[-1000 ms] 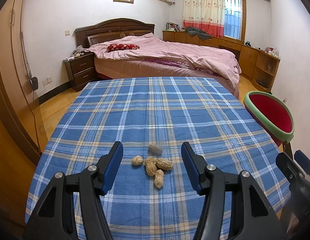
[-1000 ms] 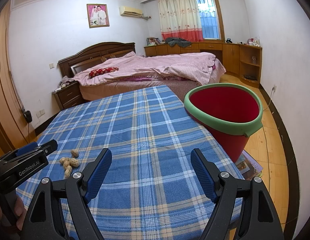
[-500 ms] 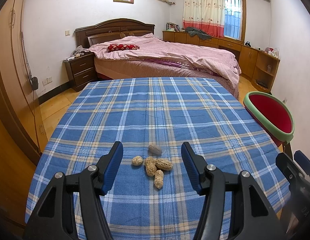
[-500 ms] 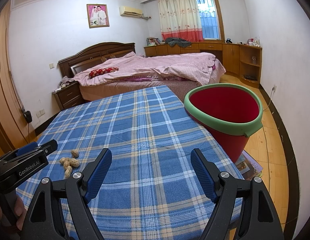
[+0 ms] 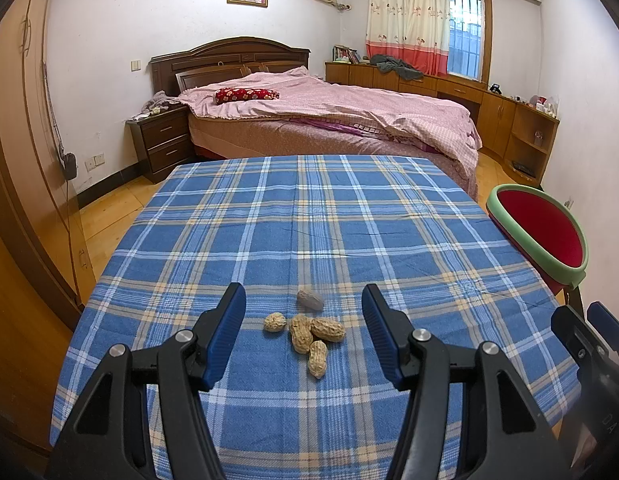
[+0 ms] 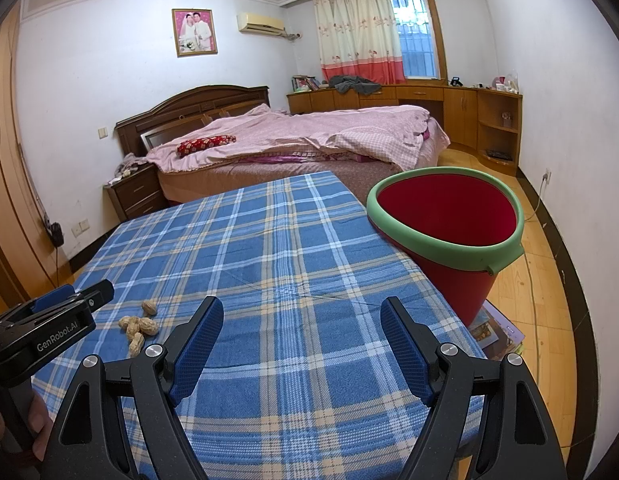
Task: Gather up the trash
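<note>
- The left gripper hangs low over the near end of the table, its two blue ribbed pads spread wide apart and holding nothing.
- Straight ahead of it, framed in the gap between those pads, lies a small cluster of peanuts on the cloth. This is the trash to collect.
- Three peanuts touch one another in the middle of the cluster. The nearest one lies with its long axis pointing roughly toward the gripper. A rounder shell sits just to their left, and a greyer one lies a little farther away.
- The shells look dry, tan, pitted and light, likely to roll or crack under a hard squeeze.
- The right gripper is also spread wide and holds nothing. From its view the peanuts lie well off to its left, so the left gripper is clearly the nearer one.
- The tablecloth is soft woven fabric in a blue plaid with white and tan lines, slightly creased.
- A red bucket with a thick green rim stands just off the table's right edge, open and apparently empty, nearer the right gripper. It looks like the likely bin.
- Beyond the table is a bed with a pink cover.
</note>
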